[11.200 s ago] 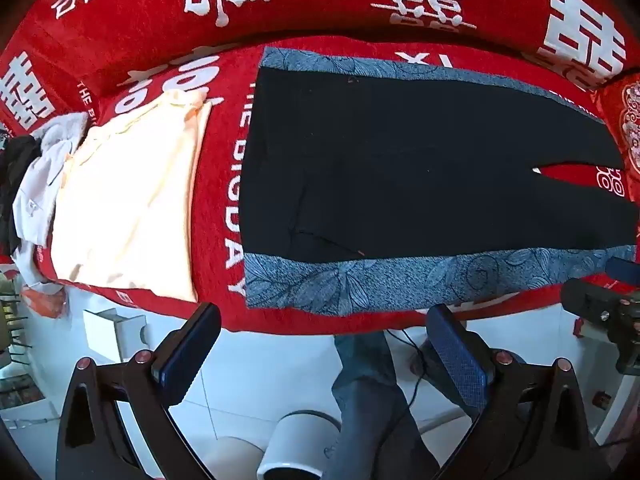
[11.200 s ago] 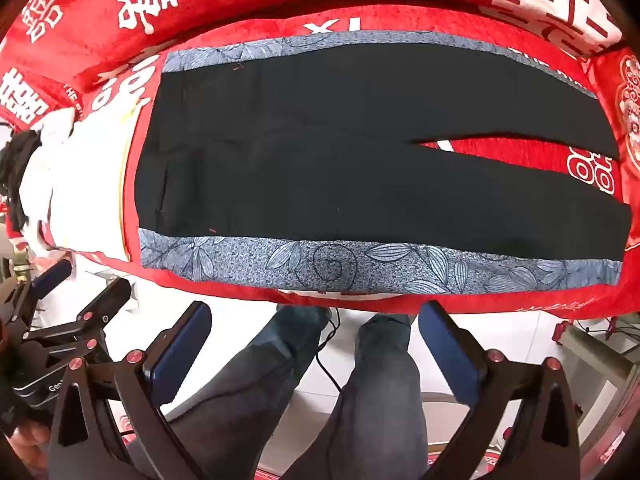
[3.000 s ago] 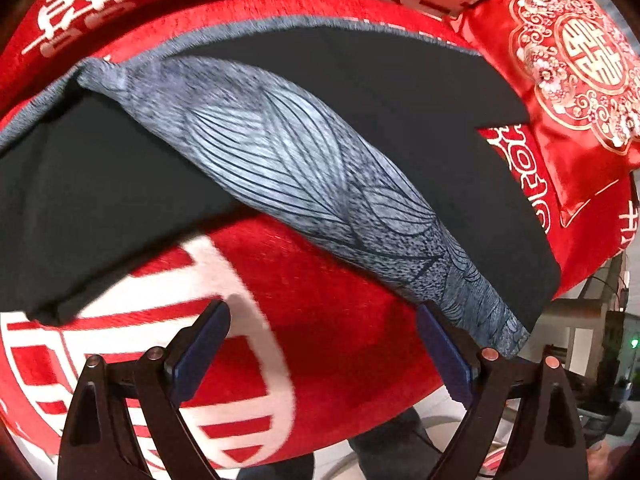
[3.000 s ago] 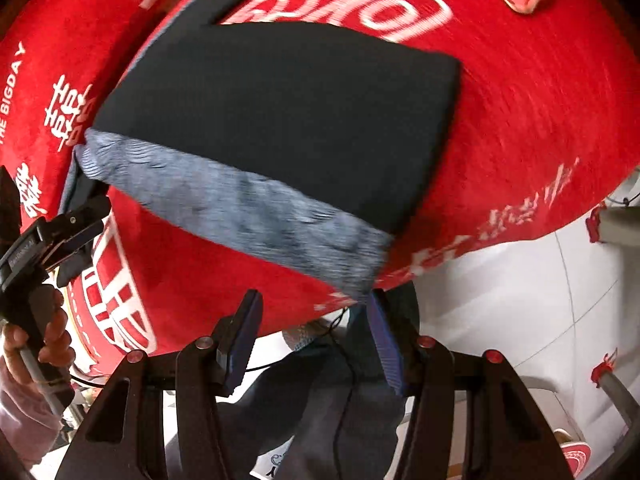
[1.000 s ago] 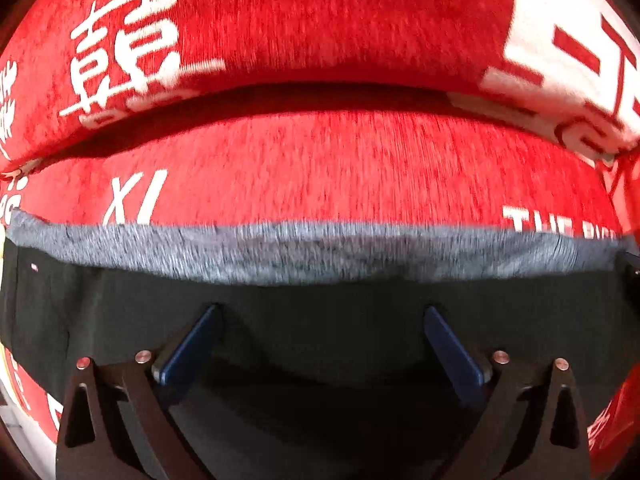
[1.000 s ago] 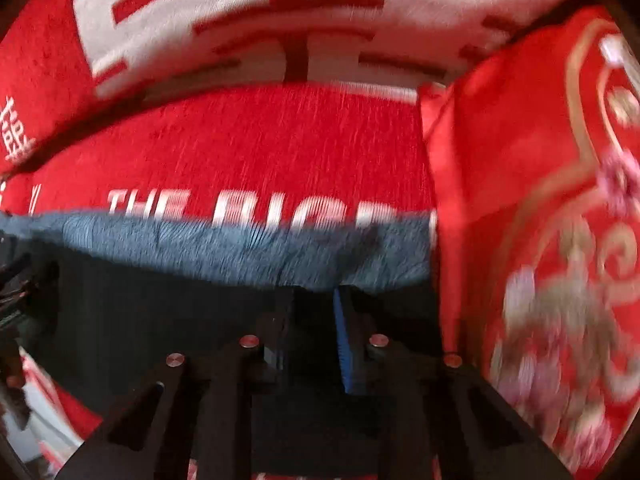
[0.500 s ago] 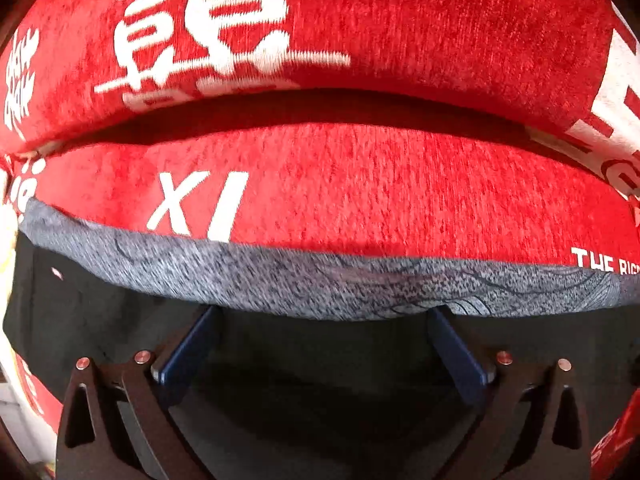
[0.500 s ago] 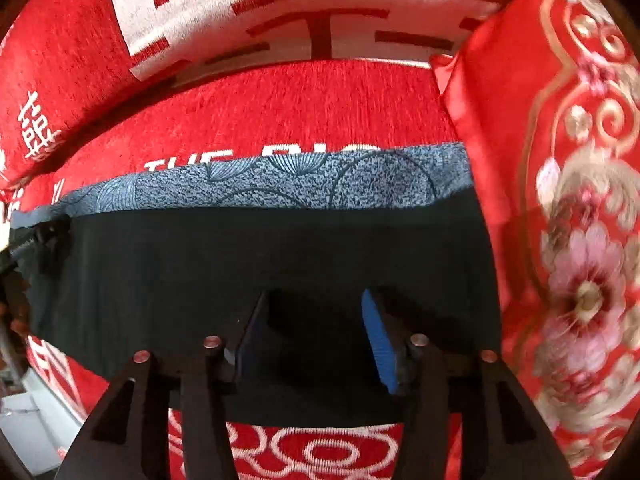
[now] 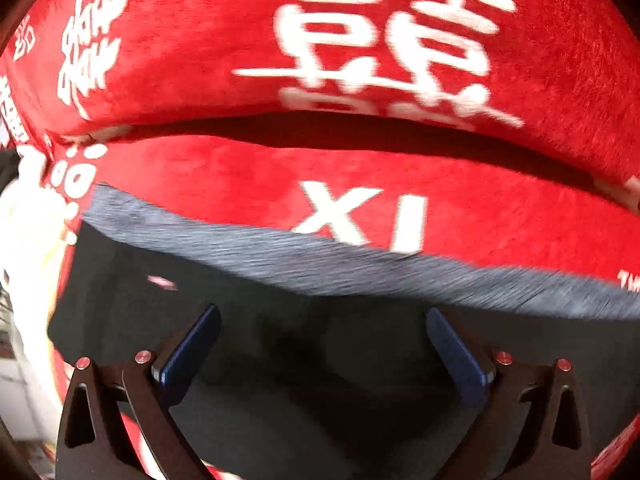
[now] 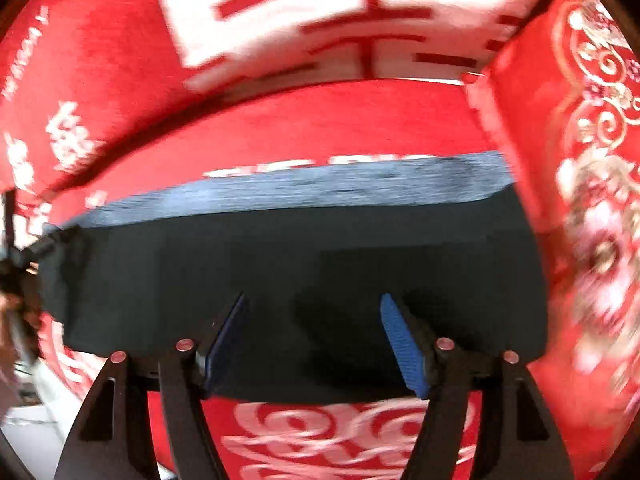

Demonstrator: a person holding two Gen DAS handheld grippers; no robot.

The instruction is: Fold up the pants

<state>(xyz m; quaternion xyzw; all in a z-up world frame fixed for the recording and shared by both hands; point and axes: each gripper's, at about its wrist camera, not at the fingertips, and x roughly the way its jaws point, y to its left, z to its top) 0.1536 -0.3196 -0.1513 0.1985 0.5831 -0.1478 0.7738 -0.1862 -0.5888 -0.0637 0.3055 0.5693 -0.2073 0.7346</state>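
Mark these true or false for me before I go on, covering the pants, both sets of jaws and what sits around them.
1. The right gripper is clamped on the pants. False: its jaws have just been opening and nothing is between them.
2. The left gripper has its jaws spread wide over black fabric. True.
3. The pants show a grey patterned band along their far edge. True.
4. The pants lie on a bare wooden table. False: they lie on a red cover with white lettering.
5. A red embroidered cushion sits at the right end of the pants. True.
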